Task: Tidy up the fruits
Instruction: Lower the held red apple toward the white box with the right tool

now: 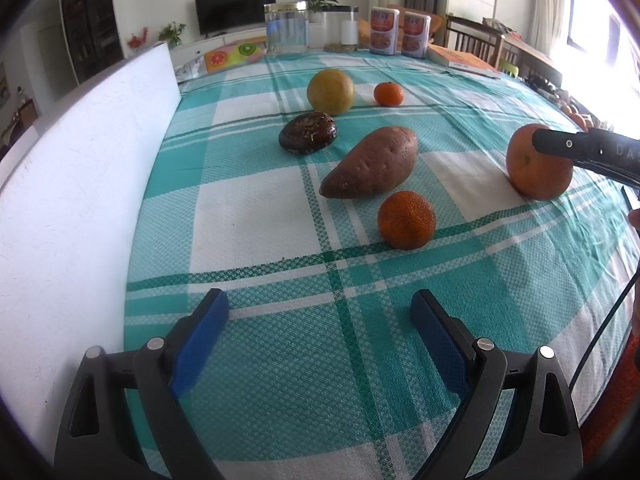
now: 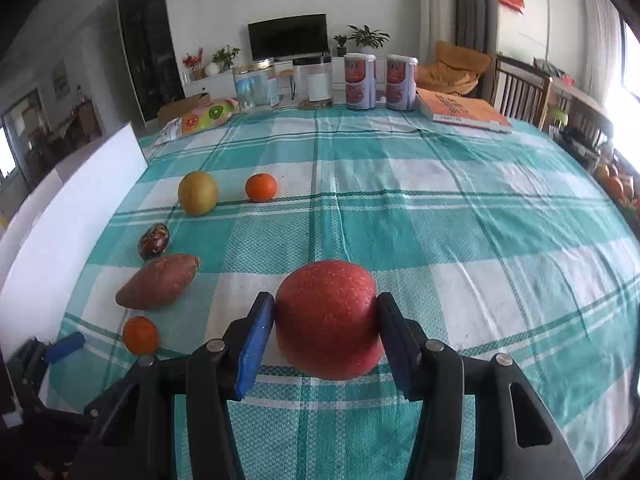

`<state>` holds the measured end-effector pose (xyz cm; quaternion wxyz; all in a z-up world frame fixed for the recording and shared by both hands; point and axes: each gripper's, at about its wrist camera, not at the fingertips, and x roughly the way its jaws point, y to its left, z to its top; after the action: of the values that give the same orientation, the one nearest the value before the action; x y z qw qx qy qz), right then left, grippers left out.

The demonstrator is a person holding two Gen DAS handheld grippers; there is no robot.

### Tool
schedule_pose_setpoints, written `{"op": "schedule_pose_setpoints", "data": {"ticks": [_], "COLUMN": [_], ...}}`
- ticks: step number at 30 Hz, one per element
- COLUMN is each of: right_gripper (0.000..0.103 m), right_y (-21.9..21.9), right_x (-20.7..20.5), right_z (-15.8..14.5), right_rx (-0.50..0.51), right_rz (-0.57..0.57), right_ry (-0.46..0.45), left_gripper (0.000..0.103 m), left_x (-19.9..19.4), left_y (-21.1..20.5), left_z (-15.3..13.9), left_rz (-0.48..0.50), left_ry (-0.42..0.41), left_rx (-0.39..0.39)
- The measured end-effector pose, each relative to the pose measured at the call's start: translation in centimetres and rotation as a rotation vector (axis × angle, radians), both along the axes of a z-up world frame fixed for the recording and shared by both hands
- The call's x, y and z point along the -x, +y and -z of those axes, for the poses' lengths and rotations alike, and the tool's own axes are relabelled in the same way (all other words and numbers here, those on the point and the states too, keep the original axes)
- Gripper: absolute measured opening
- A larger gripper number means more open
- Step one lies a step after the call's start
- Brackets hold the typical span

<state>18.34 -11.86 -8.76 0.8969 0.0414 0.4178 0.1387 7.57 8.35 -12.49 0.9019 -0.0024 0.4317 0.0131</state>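
Observation:
A red apple (image 2: pixel 328 320) sits between the blue pads of my right gripper (image 2: pixel 326 306), and both pads touch its sides. In the left wrist view the same apple (image 1: pixel 538 172) rests on the checked cloth at the right, with one black finger (image 1: pixel 560 146) across it. My left gripper (image 1: pixel 320 304) is open over bare cloth with nothing in it. Ahead of it lie a mandarin (image 1: pixel 406 220), a sweet potato (image 1: pixel 370 164), a dark brown fruit (image 1: pixel 307 133), a yellow round fruit (image 1: pixel 330 91) and a smaller mandarin (image 1: pixel 389 93).
A white board (image 1: pixel 80 184) runs along the table's left side. Two clear jars (image 1: pixel 286 28), two tins (image 1: pixel 384 31) and a book (image 1: pixel 464 62) stand at the far edge. Chairs (image 2: pixel 520 88) stand beyond the far right corner.

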Motion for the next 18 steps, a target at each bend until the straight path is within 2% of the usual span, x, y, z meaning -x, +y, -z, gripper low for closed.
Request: {"op": "schedule_pose_setpoints", "data": {"ticks": [3,7,9,13,18], "right_gripper": [0.052,0.052,0.053,0.055,0.057], "right_y": [-4.8,-9.9,-11.9,-13.9,-14.0], "right_x": [-0.5,-0.4,-0.3,-0.4,0.6], "right_z": [1.0,1.8,2.5,3.2,2.6], "right_rx": [-0.275,-0.456,-0.492,-0.527,-0.502], "right_rz": [0.082,0.223,0.291,0.336,0.361], "right_ry": [0.049,0.049,0.062,0.078,0.035], "left_gripper": [0.094,0.094,0.094,0.094,0.094], "left_x": [0.0,0.0,0.0,0.0,0.0], "left_y": [0.0,0.0,0.0,0.0,0.1], "left_z": [0.0,0.0,0.0,0.0,0.0], "left_rz": [0.0,0.0,0.0,0.0,0.004], "left_ry": [0.0,0.0,0.0,0.0,0.001], "left_rx": [0.0,0.0,0.0,0.0,0.008]}}
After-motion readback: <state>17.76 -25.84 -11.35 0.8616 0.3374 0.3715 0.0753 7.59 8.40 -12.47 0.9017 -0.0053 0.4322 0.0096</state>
